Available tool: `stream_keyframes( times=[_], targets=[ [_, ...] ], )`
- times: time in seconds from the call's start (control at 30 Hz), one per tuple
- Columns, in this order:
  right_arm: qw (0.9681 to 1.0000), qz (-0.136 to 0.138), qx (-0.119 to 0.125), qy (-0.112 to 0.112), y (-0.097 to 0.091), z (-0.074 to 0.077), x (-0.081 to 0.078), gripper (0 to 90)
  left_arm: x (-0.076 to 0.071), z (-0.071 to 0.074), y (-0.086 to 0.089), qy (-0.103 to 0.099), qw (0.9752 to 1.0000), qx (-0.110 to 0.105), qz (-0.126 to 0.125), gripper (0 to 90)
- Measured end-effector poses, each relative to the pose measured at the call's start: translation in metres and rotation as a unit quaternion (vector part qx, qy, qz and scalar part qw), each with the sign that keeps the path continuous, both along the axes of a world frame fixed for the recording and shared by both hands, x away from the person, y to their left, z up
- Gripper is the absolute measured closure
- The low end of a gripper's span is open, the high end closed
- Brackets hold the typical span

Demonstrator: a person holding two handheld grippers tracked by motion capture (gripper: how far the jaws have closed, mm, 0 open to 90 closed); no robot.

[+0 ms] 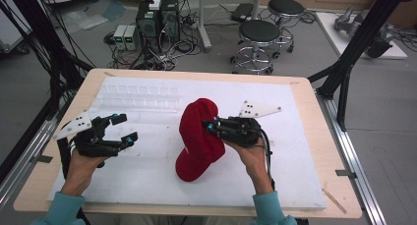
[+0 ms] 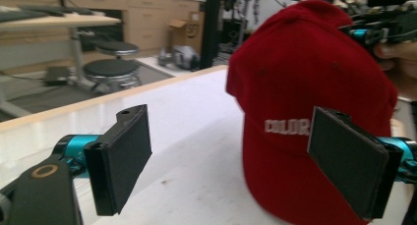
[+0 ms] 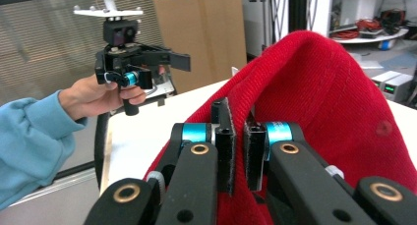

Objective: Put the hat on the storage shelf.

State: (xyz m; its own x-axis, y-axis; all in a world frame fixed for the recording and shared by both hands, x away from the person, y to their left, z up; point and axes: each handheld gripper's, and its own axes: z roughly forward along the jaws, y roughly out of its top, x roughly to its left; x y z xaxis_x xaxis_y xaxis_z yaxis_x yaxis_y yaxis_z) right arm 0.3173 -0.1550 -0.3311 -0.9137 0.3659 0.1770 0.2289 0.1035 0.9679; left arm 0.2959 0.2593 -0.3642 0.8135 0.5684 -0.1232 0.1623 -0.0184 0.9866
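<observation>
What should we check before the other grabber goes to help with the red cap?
1. Right gripper shut on the red cap: ok, its jaws pinch the fabric.
2. Cap lifted: ok in part, the crown is held up while the bottom edge rests on the white board.
3. Left gripper ready to grab: ok, its jaws stand wide apart with nothing between them.
4. Left gripper apart from the cap: ok, bare board shows between them in the high view.
5. Left gripper aimed at the cap: ok, the cap sits ahead of its right pad.
6. How firm the pinch is: cannot tell.
</observation>
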Motion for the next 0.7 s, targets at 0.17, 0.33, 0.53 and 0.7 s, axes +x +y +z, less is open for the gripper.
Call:
stream_keyframes(
  times=[0.17,0.33,0.53,0.7],
  targets=[
    [0.9999,0.012,-0.004,-0.003,0.009,0.001,0.001,87.4,0.006,0.004,-0.011,0.015,0.9992,-0.007,-0.037,15.6],
    [0.9997,0.021,-0.008,-0.005,0.017,0.002,0.002,87.4,0.013,0.012,-0.024,0.021,0.9978,-0.005,-0.062,15.1],
    [0.9995,0.029,-0.009,-0.005,0.024,0.003,0.001,87.3,0.023,0.02,-0.046,0.03,0.9948,0.006,-0.097,13.3],
    [0.9993,0.035,-0.012,-0.007,0.027,0.005,0.0,87.3,0.028,0.024,-0.059,0.034,0.9923,0.015,-0.118,13.0]
  ],
)
